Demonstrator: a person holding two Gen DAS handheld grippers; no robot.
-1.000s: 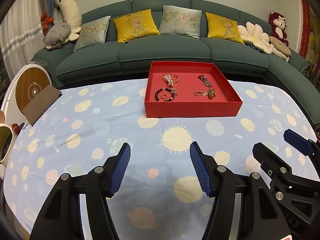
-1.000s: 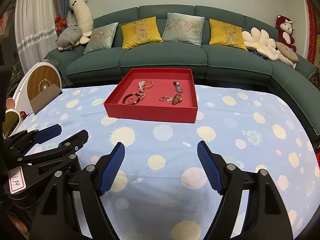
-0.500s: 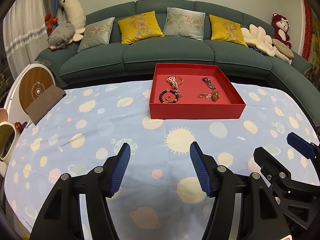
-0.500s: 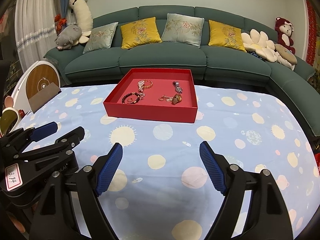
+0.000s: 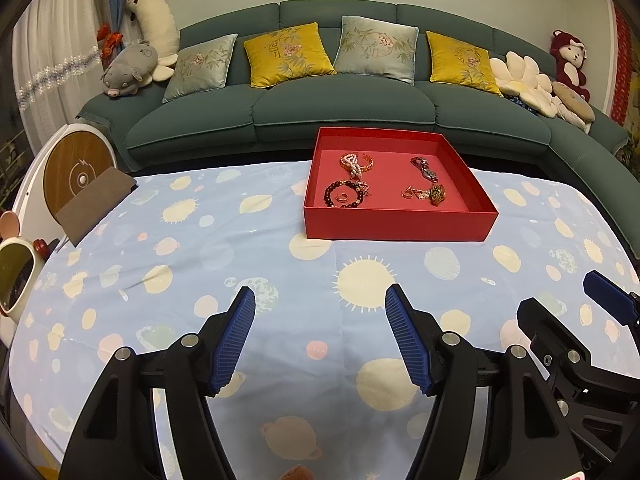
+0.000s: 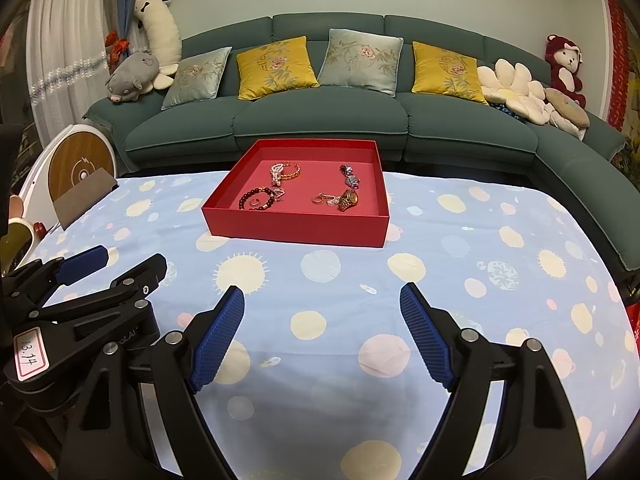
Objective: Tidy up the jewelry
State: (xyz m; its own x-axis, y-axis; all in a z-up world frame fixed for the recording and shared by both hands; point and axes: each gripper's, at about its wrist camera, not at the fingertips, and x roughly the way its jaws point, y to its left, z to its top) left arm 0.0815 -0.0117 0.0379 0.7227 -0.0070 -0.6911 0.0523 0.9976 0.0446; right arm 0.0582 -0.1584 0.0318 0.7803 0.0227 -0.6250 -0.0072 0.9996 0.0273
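Small pieces in the red tray tangled together, hard to separate: a dark bead bracelet, a gold watch. The tabletop lay open before it. The left claw was opening, empty; the right claw stood apart, empty.

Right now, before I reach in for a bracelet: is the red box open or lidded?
Open. The red box has no lid on it; the dark bead bracelet and other pieces lie exposed on its floor.

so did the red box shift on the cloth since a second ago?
No. The red box sits by the same sun print; only the camera view tilted.
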